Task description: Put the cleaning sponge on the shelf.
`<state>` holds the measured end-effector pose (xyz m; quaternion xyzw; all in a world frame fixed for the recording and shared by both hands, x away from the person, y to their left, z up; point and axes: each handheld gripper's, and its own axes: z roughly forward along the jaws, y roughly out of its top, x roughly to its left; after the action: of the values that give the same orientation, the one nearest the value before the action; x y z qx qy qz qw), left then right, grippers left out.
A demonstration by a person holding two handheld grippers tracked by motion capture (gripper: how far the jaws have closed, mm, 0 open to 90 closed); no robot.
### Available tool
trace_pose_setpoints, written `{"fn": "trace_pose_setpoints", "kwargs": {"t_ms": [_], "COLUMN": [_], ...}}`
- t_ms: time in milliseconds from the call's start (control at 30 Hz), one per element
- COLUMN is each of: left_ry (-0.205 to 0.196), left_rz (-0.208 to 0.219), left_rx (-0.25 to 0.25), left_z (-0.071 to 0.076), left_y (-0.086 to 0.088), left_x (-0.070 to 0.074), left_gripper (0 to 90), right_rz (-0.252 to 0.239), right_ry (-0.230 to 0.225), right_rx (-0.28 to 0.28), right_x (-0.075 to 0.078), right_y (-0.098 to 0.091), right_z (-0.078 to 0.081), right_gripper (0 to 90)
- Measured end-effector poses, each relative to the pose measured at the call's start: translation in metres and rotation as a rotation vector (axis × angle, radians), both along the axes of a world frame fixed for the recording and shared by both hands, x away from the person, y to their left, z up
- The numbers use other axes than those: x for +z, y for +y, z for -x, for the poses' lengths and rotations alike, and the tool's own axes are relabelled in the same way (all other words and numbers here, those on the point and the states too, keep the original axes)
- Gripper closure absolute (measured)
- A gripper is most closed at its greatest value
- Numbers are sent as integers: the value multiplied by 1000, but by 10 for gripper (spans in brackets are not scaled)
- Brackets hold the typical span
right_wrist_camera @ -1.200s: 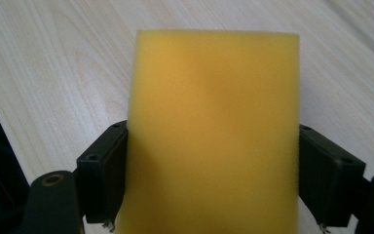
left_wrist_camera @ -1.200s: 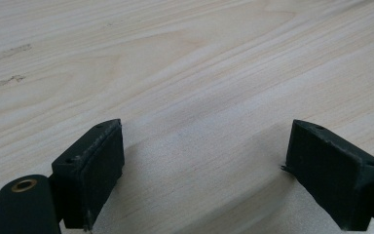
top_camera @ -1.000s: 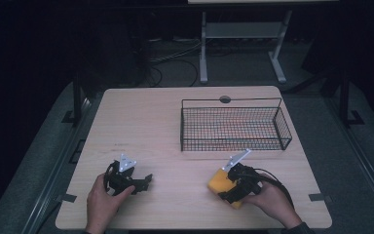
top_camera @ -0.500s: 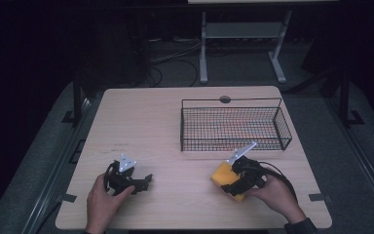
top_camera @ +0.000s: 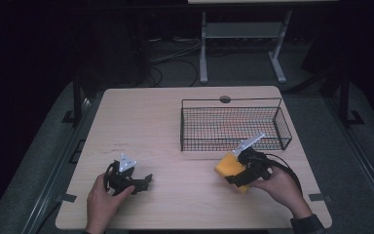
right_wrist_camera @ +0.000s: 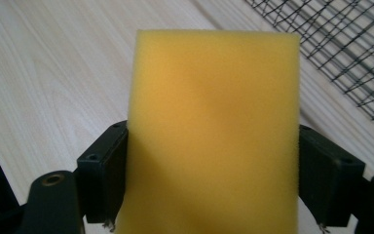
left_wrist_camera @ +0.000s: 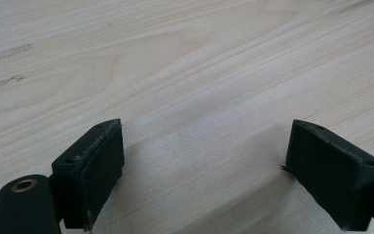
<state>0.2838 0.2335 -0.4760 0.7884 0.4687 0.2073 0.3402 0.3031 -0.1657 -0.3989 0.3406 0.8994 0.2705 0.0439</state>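
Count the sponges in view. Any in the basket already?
1. The yellow sponge is clamped in the right hand-held gripper, just in front of the wire basket. The basket looks empty; nothing appears hidden on the table.

Table [top_camera: 175,122] is seen from above & behind by high view, facing fwd/down, far off. Bare wood is viewed close-up by left gripper cam. Sponge [right_wrist_camera: 214,126] and basket [right_wrist_camera: 350,44] are shared by right cam w/ high view.
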Motion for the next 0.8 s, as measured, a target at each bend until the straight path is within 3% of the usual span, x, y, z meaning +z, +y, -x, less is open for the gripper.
{"fn": "trace_pose_setpoints", "kwargs": {"t_ms": [800], "left_ry": [3], "left_rz": [-8], "left_rx": [-4], "left_z": [0], "left_y": [1], "left_x": [0], "left_gripper": [132], "right_rz": [-8], "right_ry": [-18], "right_rx": [-132], "right_x": [25], "right_y": [-35], "right_z": [-23], "right_gripper": [227]}}
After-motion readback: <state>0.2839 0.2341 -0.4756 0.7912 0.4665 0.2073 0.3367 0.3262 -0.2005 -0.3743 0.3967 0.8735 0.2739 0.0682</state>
